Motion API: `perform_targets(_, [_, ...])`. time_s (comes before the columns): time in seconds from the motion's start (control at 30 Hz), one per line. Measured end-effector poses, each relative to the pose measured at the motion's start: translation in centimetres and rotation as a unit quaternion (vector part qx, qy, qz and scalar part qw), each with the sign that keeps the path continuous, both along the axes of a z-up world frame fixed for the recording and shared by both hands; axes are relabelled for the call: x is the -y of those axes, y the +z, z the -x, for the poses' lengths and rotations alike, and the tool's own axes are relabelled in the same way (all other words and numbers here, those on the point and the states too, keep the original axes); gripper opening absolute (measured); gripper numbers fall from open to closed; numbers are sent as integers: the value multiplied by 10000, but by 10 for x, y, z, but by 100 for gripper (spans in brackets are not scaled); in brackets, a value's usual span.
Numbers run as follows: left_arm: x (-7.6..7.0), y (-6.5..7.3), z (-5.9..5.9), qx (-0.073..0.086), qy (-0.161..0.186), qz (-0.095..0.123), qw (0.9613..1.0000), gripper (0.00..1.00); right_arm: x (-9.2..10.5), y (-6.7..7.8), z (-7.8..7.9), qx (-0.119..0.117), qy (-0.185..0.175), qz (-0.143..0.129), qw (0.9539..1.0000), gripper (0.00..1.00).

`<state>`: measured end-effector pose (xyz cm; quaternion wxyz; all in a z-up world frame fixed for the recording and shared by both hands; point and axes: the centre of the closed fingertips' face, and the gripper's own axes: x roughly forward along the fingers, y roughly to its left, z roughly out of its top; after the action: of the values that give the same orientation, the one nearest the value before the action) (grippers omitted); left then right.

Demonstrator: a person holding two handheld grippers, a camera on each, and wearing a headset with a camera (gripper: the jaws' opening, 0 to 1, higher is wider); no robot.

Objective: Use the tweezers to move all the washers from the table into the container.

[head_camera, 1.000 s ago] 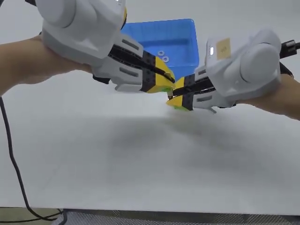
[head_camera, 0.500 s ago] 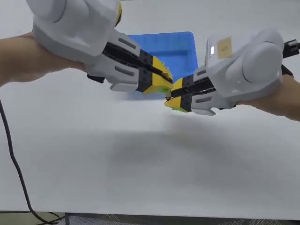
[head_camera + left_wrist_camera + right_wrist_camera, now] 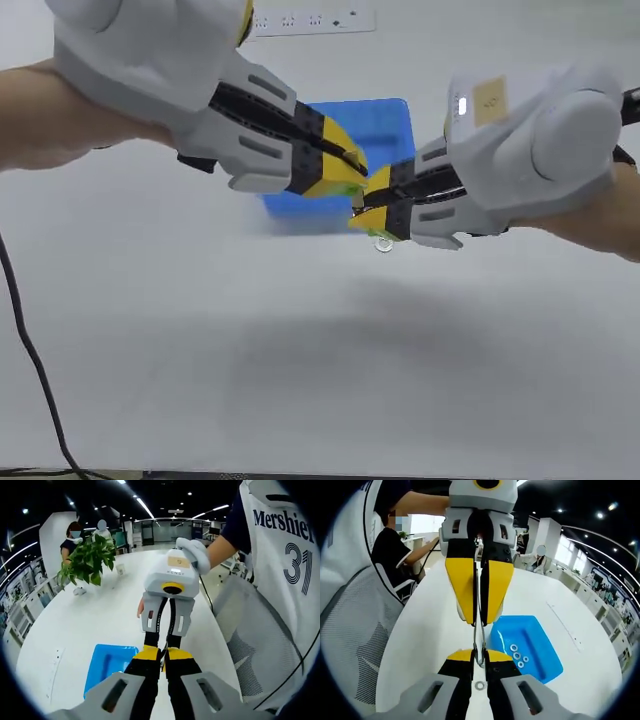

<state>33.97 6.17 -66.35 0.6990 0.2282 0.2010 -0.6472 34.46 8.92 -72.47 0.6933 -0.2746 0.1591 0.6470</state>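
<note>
Steel tweezers (image 3: 479, 640) clamped by both left gripper (image 3: 350, 172) and right gripper (image 3: 364, 216); should lower straight onto the washer (image 3: 480, 685) (no wobble).

Glossy blue plastic container (image 3: 532, 634) — bright metal washers (image 3: 514, 647) and tweezers (image 3: 478, 645) — on a smooth matt table (image 3: 427, 630).

I see my left gripper (image 3: 163, 659) with jaws nearly together, tip to tip with the right gripper (image 3: 162, 642) opposite, the blue container (image 3: 107, 667) just beyond them on the white table (image 3: 95, 615).
</note>
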Motion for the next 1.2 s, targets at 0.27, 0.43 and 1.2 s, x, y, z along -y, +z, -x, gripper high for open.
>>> perform_targets(0.27, [-2,12,-14,179,-49,-10,9998,7,-3,13,-16,189,-8,-27,9998,9])
perform_targets(0.43, [0,18,-29,301,-98,-47,9995,7,-4,17,-35,288,-76,-76,9995,9])
perform_targets(1.2, [9,-40,-99,148,-192,-234,9994,7,3,-48,-111,43,-352,228,9991,9])
